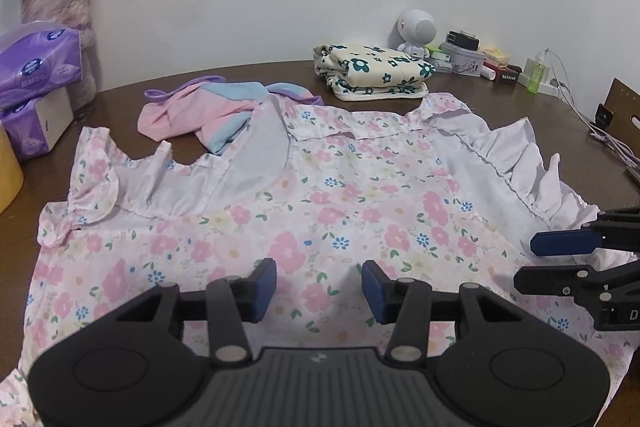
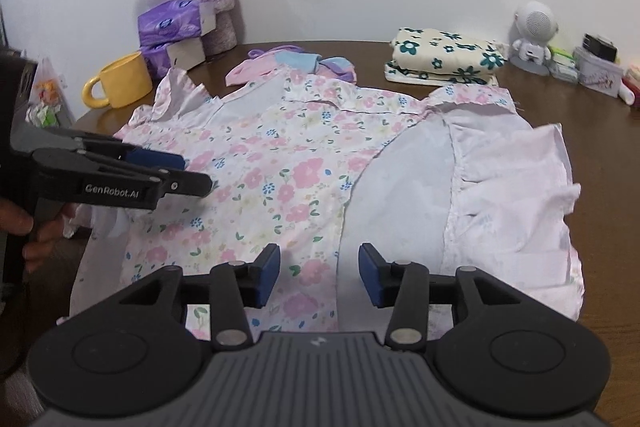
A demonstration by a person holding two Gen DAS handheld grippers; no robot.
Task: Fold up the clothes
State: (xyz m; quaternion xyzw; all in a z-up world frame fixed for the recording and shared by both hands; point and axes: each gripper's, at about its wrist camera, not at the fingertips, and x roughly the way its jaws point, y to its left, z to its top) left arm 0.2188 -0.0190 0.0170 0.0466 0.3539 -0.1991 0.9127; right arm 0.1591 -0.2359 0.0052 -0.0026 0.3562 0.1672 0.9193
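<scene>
Left wrist view: we see the floral dress [image 1: 320, 195] spread flat on the brown tabletop [image 1: 500, 99]. Our left gripper [image 1: 319, 287] hovers over its middle, fingers spread, pinching nothing. The right gripper [image 2: 319, 275], fingers likewise apart and empty, hangs above the white lining. A folded flowered garment [image 1: 372, 71] lies behind.

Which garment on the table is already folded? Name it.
The cream garment with dark green flowers, a neat stack by the wall. The pink floral dress lies spread out; the pastel striped piece is crumpled.
</scene>
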